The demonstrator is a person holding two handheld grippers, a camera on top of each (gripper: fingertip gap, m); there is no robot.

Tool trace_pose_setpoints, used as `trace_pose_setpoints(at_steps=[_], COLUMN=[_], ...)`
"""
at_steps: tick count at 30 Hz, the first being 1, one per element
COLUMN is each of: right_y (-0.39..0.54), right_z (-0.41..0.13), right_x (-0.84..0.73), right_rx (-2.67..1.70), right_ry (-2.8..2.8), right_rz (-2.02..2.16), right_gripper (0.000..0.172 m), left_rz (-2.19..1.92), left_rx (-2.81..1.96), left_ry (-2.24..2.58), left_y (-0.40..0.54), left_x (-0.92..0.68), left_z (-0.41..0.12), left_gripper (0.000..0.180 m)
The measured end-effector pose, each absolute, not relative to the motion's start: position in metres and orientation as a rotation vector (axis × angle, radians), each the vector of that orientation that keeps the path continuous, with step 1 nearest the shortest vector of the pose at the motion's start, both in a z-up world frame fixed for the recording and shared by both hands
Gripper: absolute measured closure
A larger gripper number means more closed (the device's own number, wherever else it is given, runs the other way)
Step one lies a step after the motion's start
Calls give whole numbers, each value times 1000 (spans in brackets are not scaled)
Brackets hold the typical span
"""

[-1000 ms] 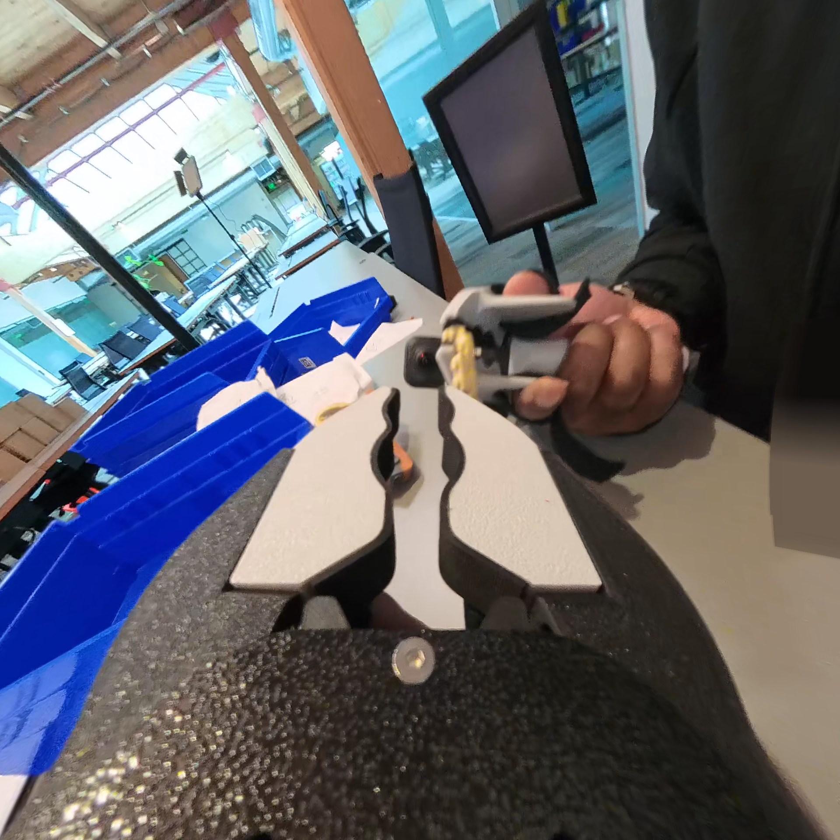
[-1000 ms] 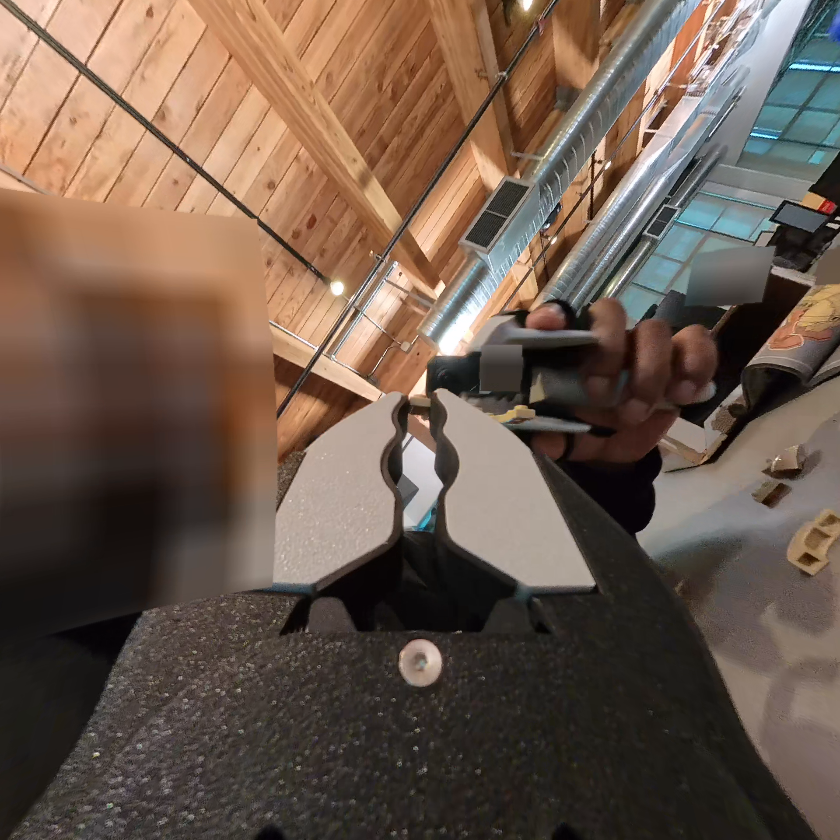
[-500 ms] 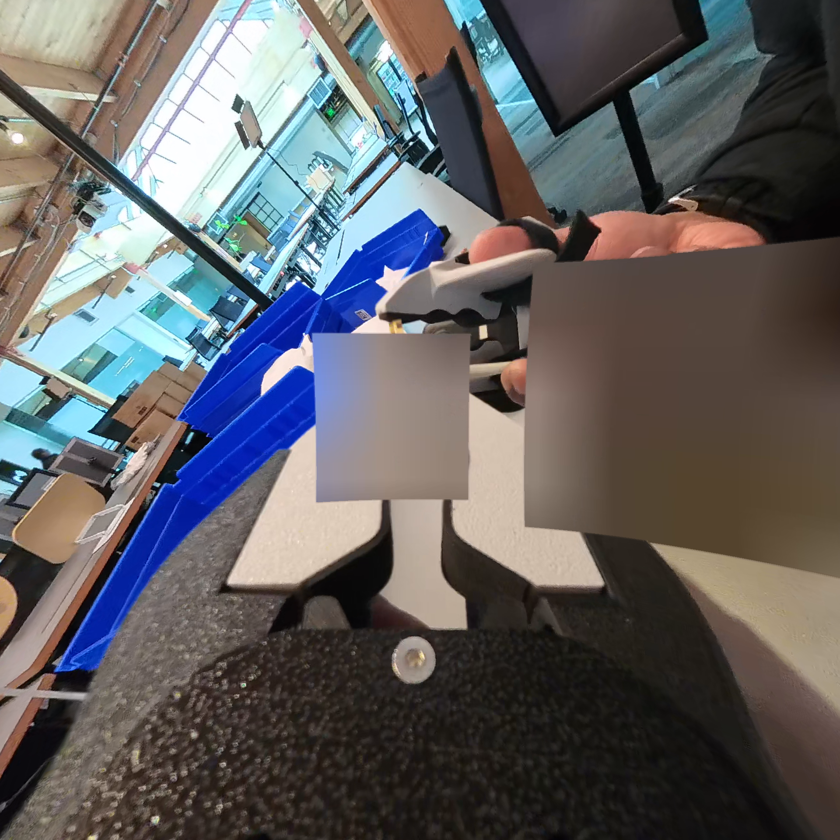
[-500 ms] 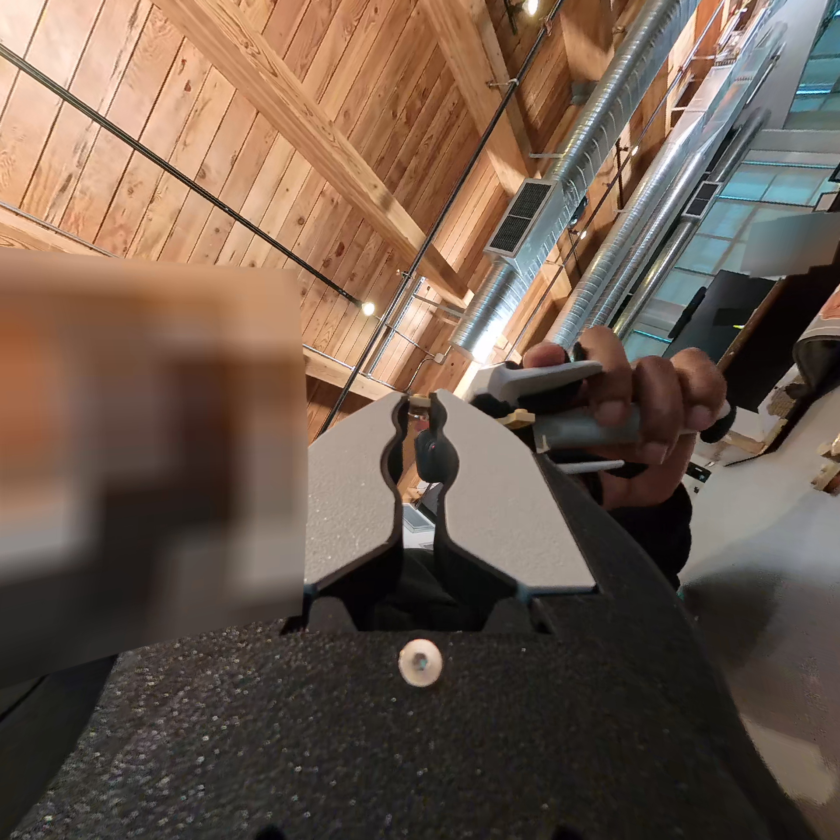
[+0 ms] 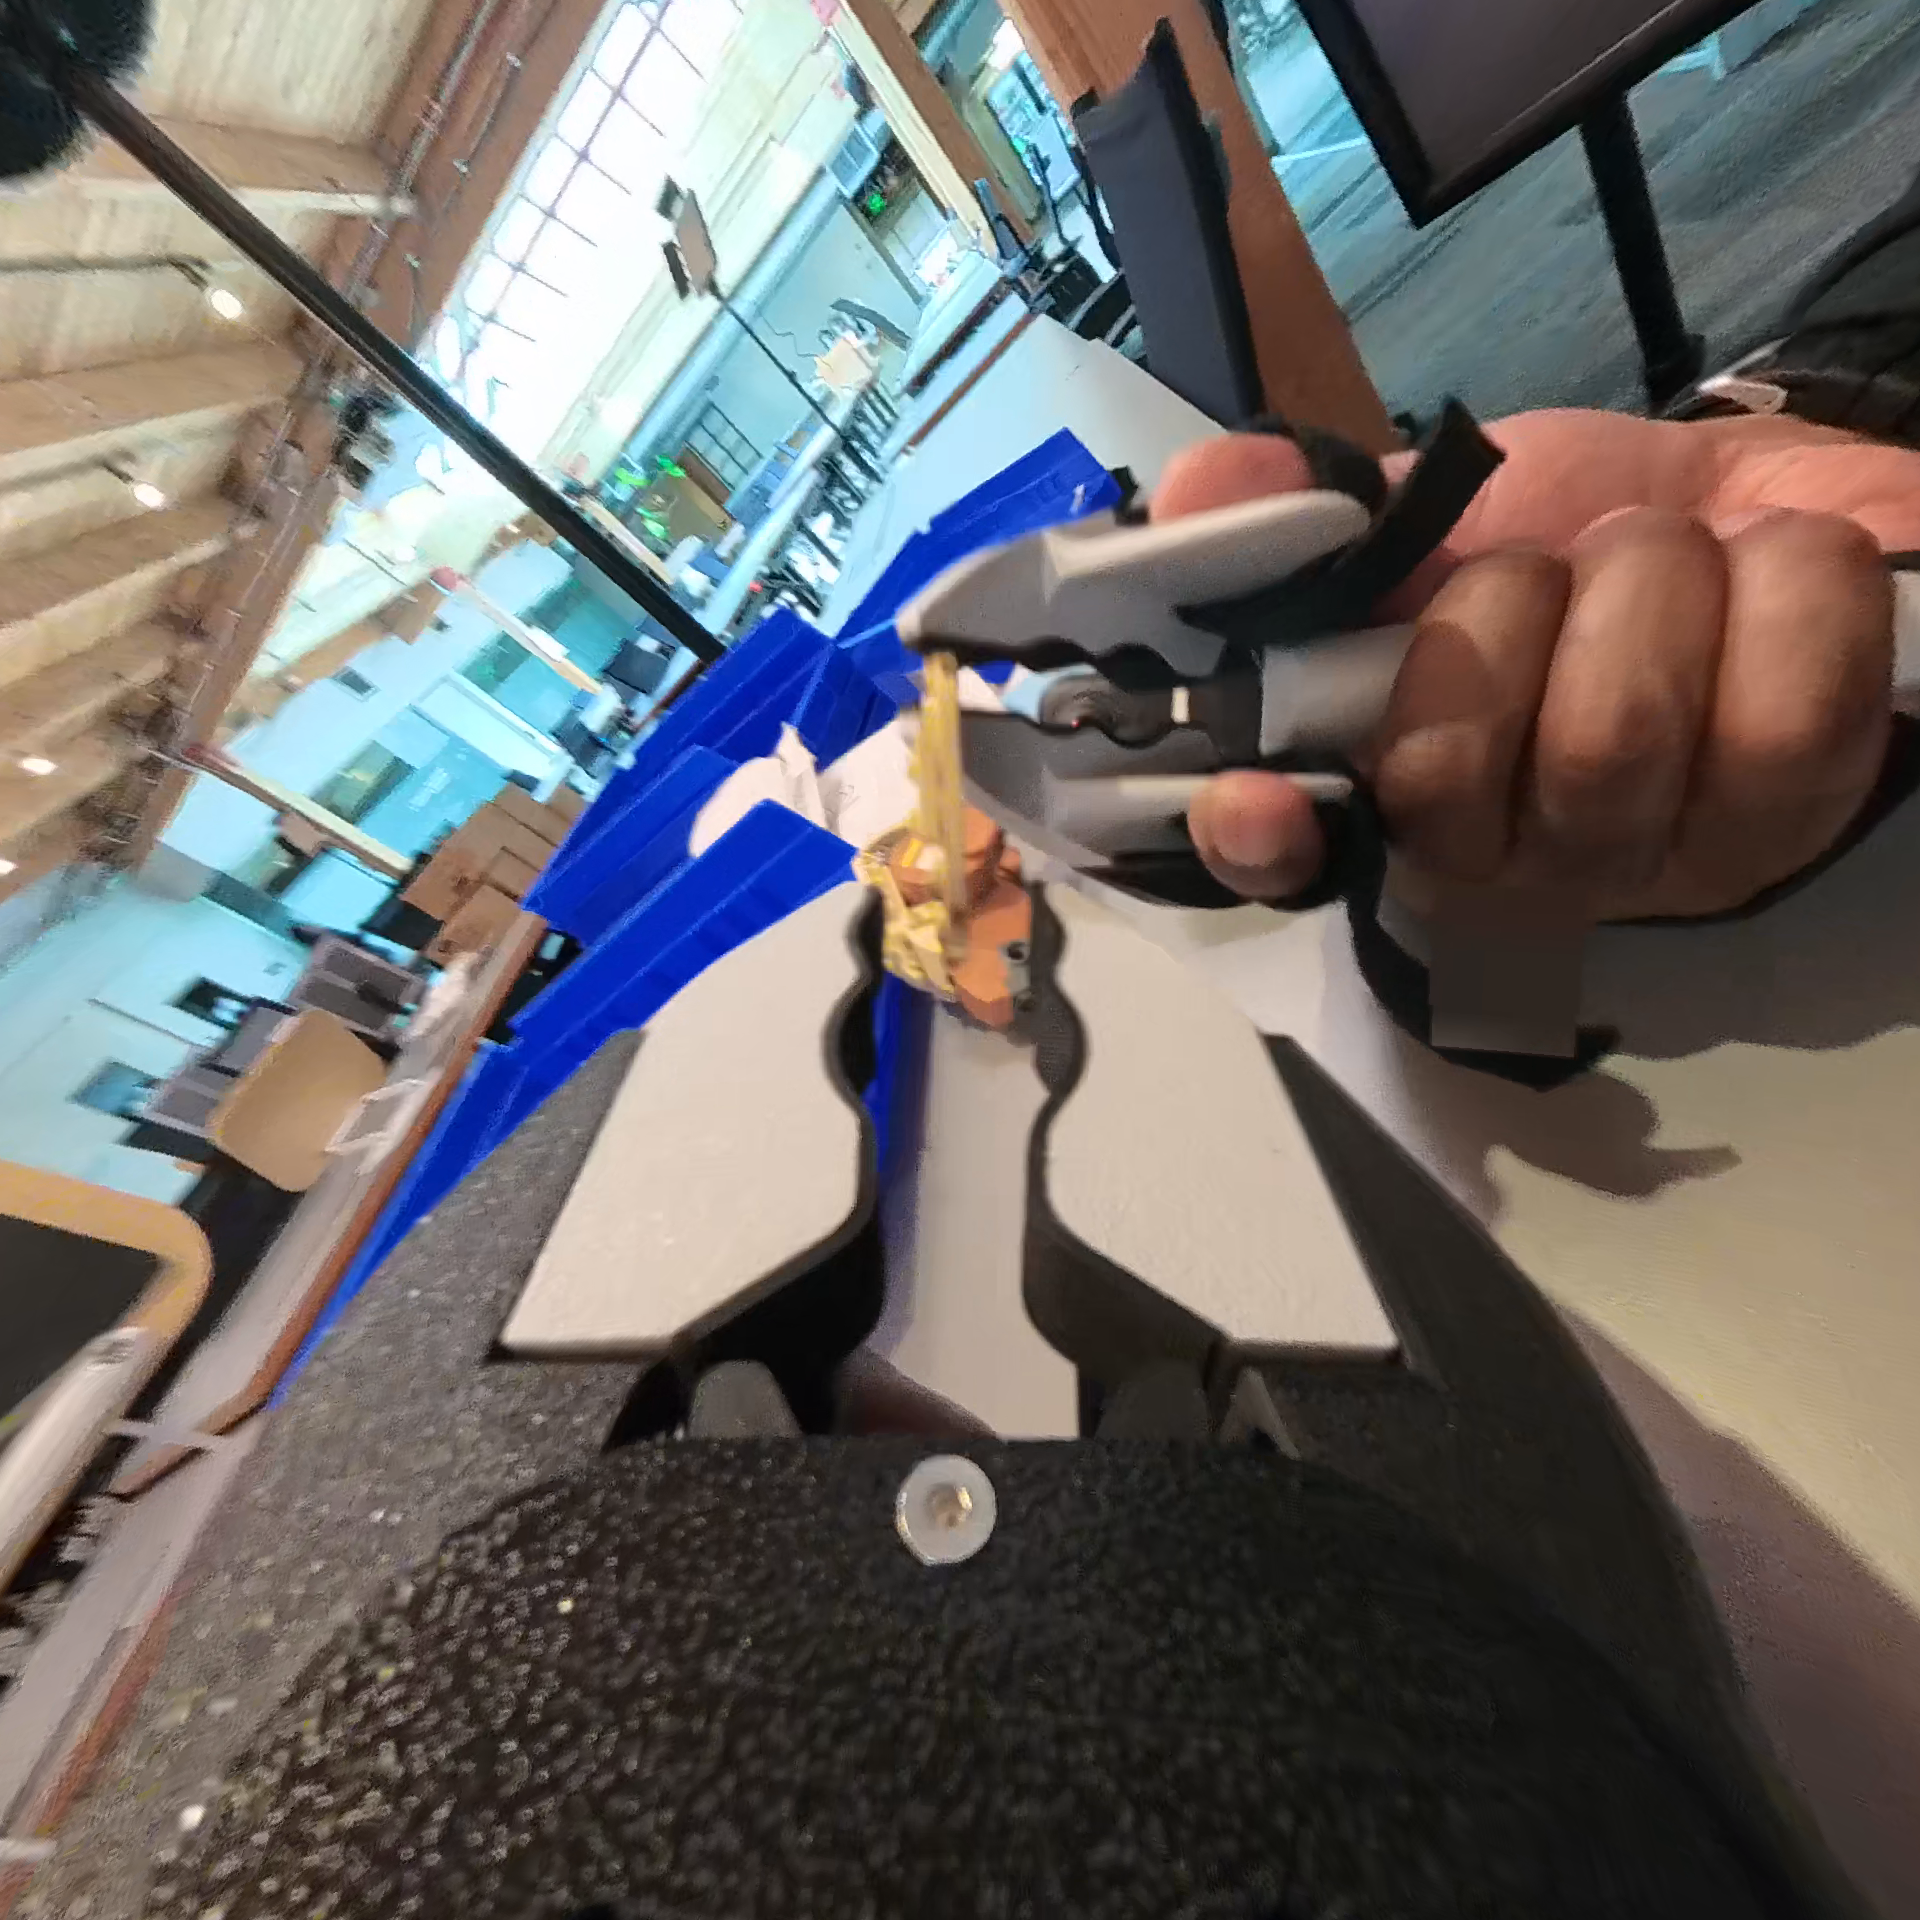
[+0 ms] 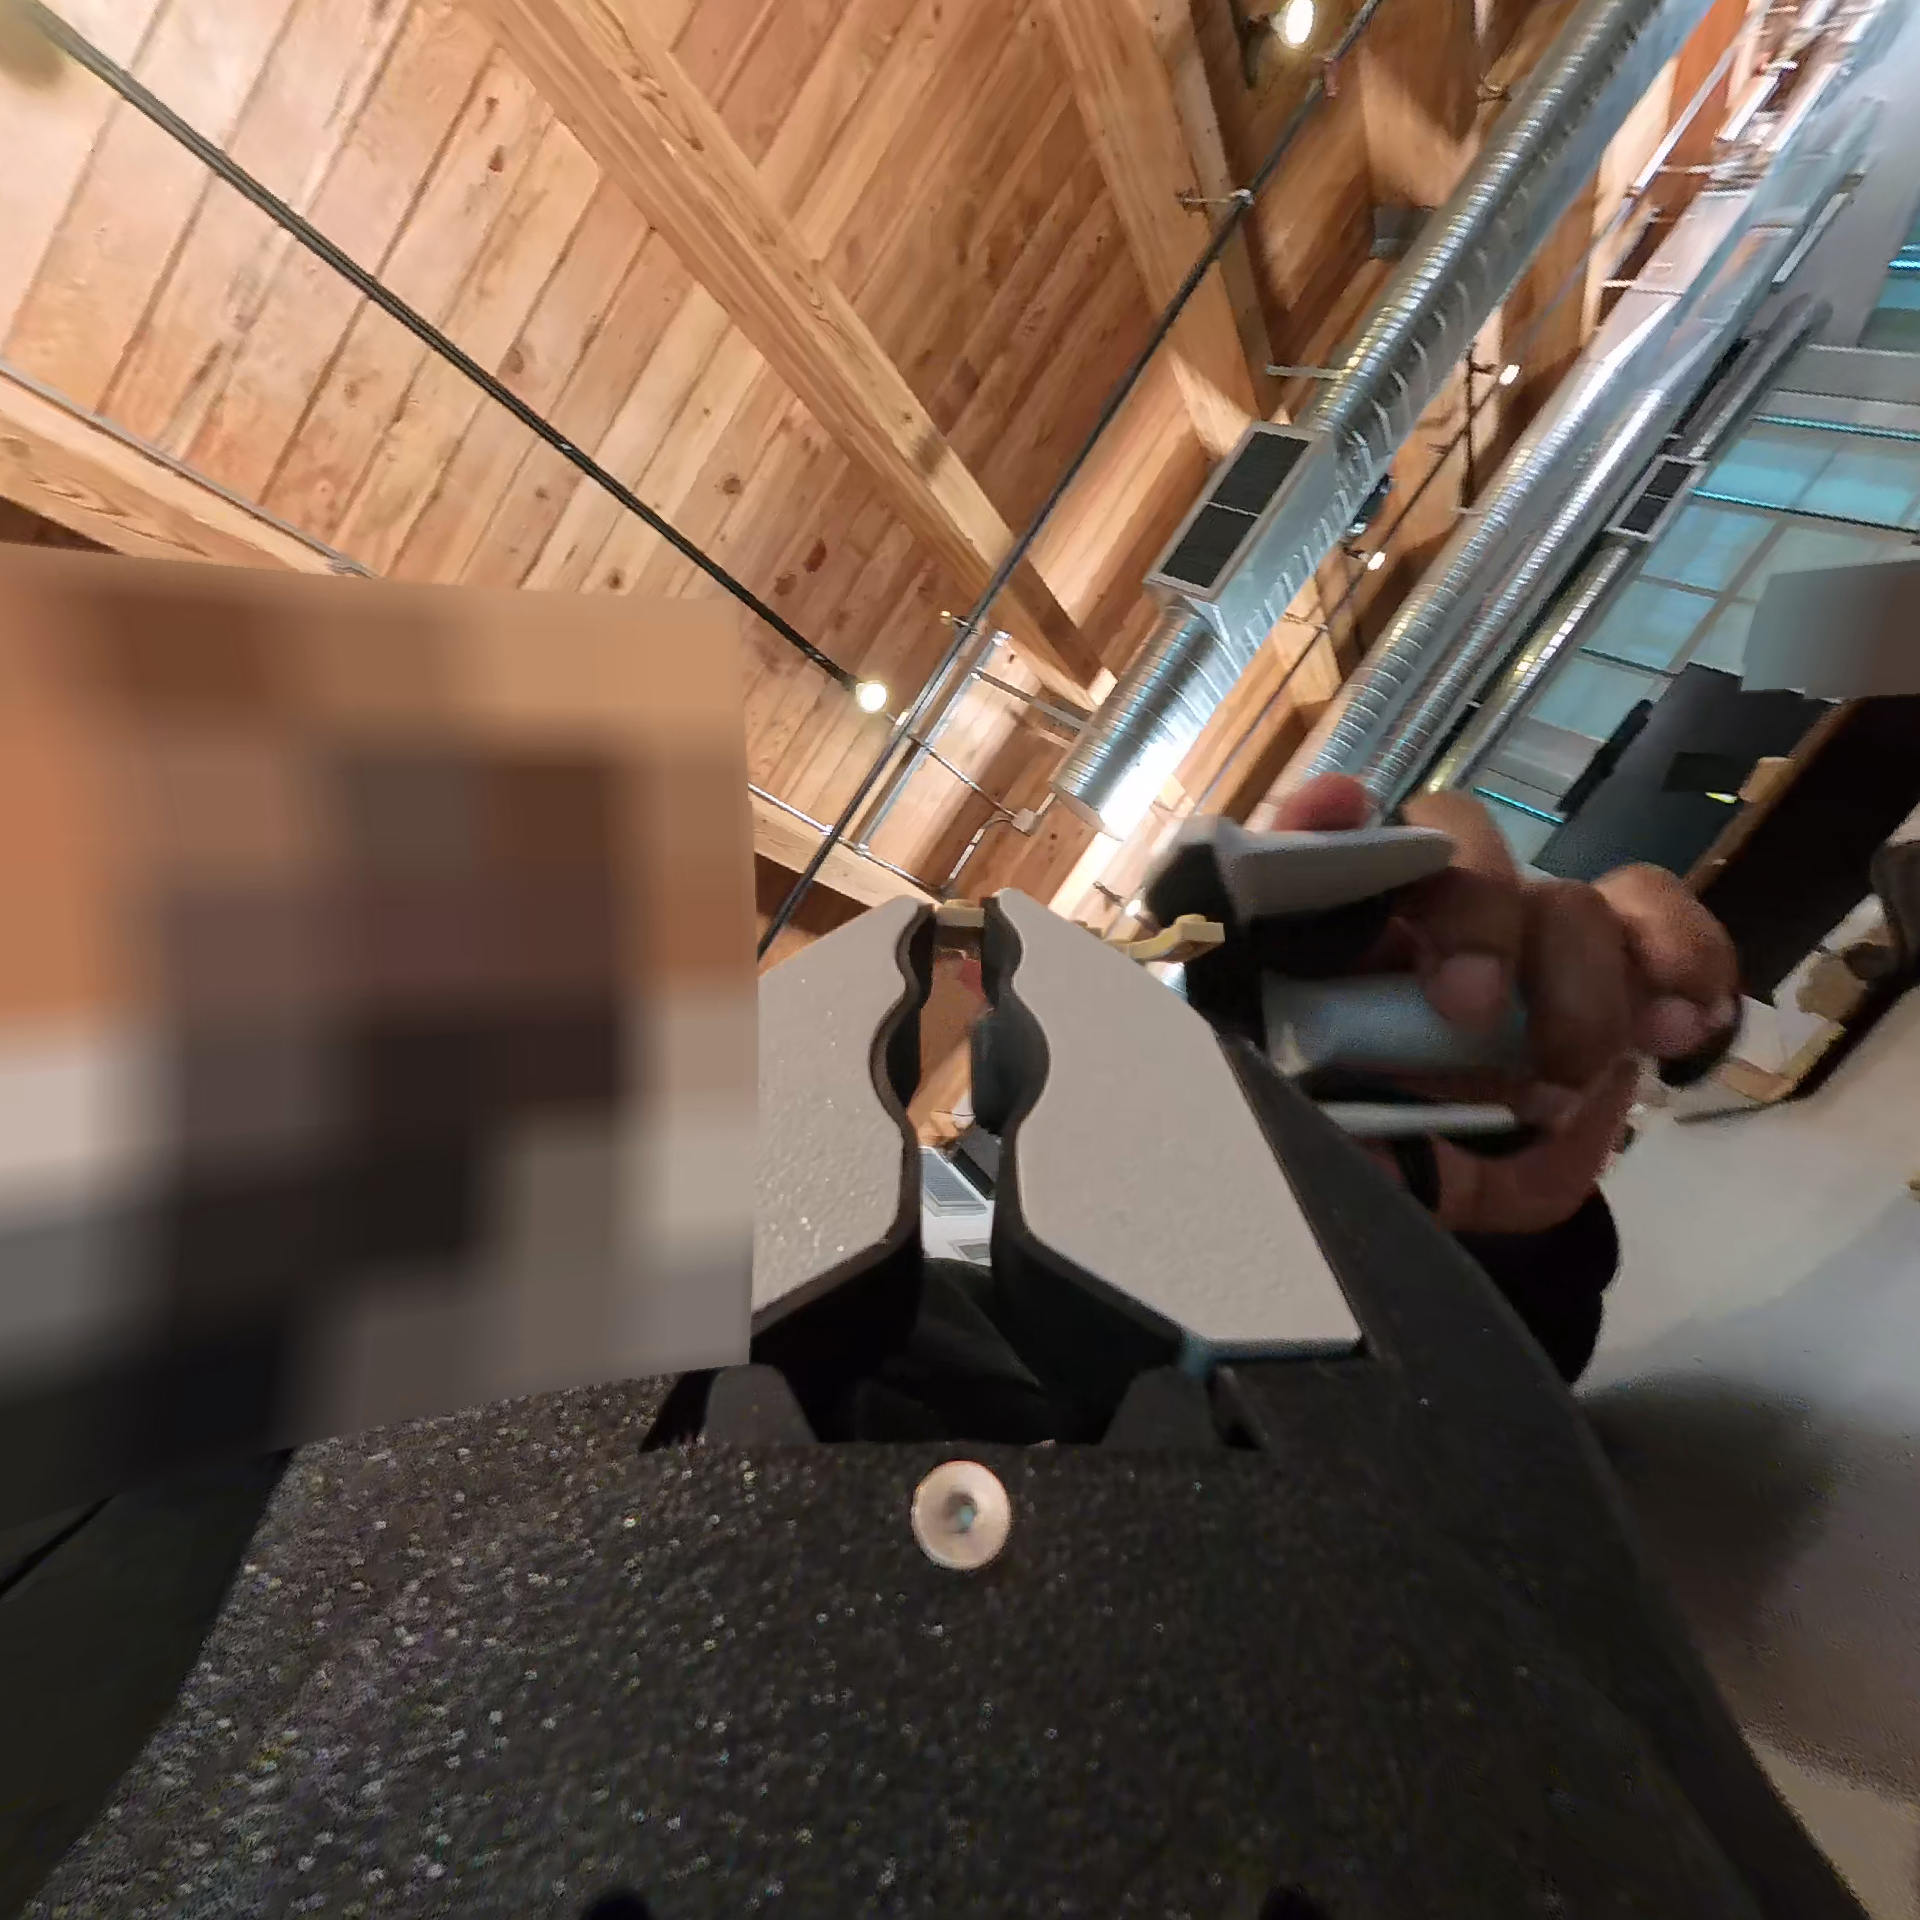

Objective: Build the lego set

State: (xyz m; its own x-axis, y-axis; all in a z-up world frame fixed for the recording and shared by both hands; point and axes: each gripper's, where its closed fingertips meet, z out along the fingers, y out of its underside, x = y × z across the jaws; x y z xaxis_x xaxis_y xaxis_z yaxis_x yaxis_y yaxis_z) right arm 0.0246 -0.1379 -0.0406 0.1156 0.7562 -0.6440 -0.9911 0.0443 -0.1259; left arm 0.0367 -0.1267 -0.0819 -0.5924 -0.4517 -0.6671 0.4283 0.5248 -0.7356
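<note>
In the left wrist view my left gripper point(image 5: 956, 935) has its tips on either side of a small orange-brown piece point(image 5: 987, 966) wrapped in yellow cord, and both pads touch it. A yellow braided cord point(image 5: 940, 748) runs up from that piece to my right gripper point(image 5: 925, 665). A hand point(image 5: 1610, 707) holds that gripper just beyond and above, and its tips are pinched on the cord. In the right wrist view my right gripper point(image 6: 961, 914) is nearly closed on a short tan bit of the cord point(image 6: 961, 916). The left gripper point(image 6: 1195, 914) sits to its right with a tan end point(image 6: 1179, 940) sticking out.
A row of blue bins point(image 5: 675, 883) lines the left side of the white table point(image 5: 1714, 1299). A dark monitor on a stand point(image 5: 1507, 83) and a dark chair are at the far end. The right wrist view faces the wooden ceiling and metal ducts point(image 6: 1299, 520). My hands' fingertips stand some 4 cm from each other.
My left jaws have widened, and the orange piece now sits at the fingertips instead of deeper between the fingers. The right gripper has stayed pinched on the cord. Both views have tilted.
</note>
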Motion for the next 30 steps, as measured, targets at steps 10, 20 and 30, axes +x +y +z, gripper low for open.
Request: trace_pose_setpoints(at_steps=[10, 20, 30], right_y=[-159, -144, -134], right_z=[-10, -9, -12], right_x=[20, 9, -6], right_rx=[-555, -600, -732], right_ry=[257, 233, 200], right_rz=[1307, 1273, 1179], right_gripper=[164, 164, 164], left_rz=[-2510, -3227, -3286], left_rx=[-1021, -1295, -1253], left_ry=[1707, 811, 602], left_y=[-129, -130, -121], left_x=[13, 9, 3], left_z=[-47, -26, -28], left_gripper=[145, 156, 167])
